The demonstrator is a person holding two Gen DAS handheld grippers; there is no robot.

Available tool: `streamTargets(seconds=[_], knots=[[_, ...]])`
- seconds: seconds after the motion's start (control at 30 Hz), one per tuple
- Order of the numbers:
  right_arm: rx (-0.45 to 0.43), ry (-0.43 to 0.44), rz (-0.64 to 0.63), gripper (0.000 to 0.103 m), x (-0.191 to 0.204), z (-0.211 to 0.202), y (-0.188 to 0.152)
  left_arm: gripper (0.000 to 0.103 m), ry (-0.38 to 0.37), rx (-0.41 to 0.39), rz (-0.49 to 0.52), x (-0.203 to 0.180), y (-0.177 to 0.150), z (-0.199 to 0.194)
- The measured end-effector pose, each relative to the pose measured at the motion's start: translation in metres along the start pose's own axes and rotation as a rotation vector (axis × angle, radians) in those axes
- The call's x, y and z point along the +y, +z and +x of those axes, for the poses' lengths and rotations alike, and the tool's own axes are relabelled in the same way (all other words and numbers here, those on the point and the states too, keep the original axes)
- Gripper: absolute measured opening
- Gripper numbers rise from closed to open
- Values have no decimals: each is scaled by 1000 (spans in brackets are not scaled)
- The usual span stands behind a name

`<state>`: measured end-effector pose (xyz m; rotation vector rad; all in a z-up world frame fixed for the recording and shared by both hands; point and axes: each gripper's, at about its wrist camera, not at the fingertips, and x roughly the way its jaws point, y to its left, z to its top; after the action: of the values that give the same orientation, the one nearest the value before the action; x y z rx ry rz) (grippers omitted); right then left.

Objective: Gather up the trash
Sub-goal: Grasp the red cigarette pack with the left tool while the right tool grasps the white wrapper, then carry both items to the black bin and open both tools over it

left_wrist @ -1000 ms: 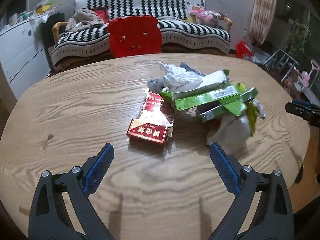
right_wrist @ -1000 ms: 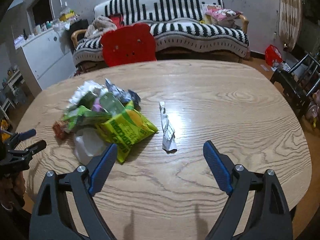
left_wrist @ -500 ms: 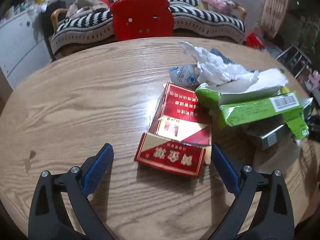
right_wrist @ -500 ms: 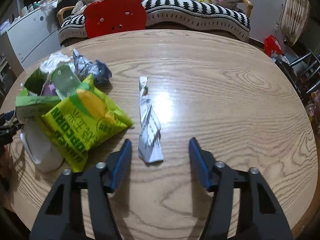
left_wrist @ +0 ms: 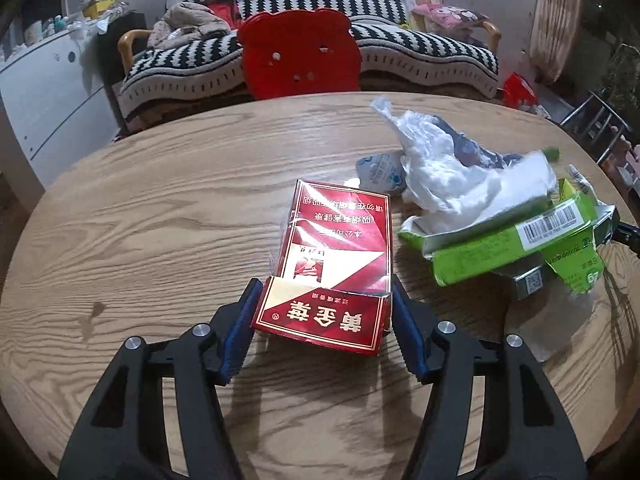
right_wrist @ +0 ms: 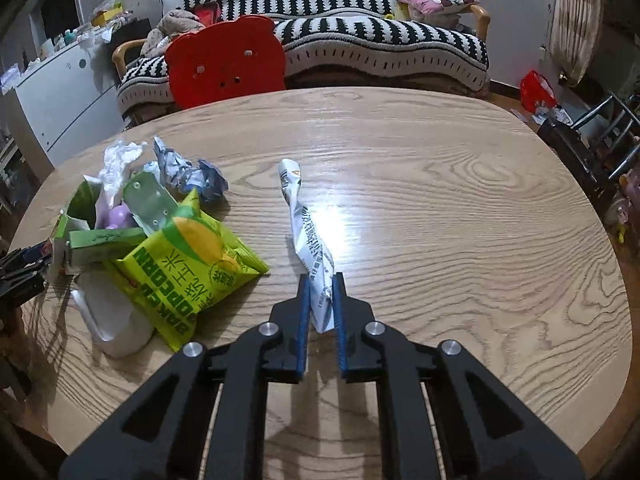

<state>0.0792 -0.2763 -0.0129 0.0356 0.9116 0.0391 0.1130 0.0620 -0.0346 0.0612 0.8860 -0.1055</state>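
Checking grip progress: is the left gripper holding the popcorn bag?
No, the left gripper has its fingers around the red cigarette pack.

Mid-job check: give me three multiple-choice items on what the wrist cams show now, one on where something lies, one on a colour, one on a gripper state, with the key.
1. Where does the twisted white wrapper lie relative to the popcorn bag?
A. Under it
B. To its right, apart on the table
C. On the sofa

2. What colour is the cigarette pack?
A. Red with gold
B. Blue
C. Plain white

3. How does the right gripper stand?
A. Wide open above the table
B. Out of view
C. Jaws closed on the wrapper's near end

Key: 1 B, bare wood shows between wrapper and bag. 2 A, its red face and gold-edged flap fill the left wrist view between the left gripper jaws. 3 C, both blue pads press the wrapper's end.
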Motion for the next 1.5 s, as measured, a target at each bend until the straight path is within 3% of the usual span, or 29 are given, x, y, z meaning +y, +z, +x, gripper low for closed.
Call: streamTargets(seconds=[0.33, 0.6, 0.9, 1.2, 1.33, 1.5], knots=[[-55, -10, 27, 12, -17, -37, -9, 61, 12, -47, -21, -8, 9, -34], [-102, -51, 78, 12, -69, -87, -37, 61, -98, -107, 65, -72, 12, -73], [-130, -169, 252, 12, -183, -147, -104, 61, -323, -152, 229, -216, 7, -103], [-107, -283, 486, 12, -302, -196, -200, 61, -538, -102, 460, -392, -38, -115], [-76, -295, 572, 12, -338, -205, -242, 61, -636, -47, 538, -465, -66, -118], [-30, -270, 649, 12, -368, -207, -280, 61, -688, 10, 637, -534, -102, -112]])
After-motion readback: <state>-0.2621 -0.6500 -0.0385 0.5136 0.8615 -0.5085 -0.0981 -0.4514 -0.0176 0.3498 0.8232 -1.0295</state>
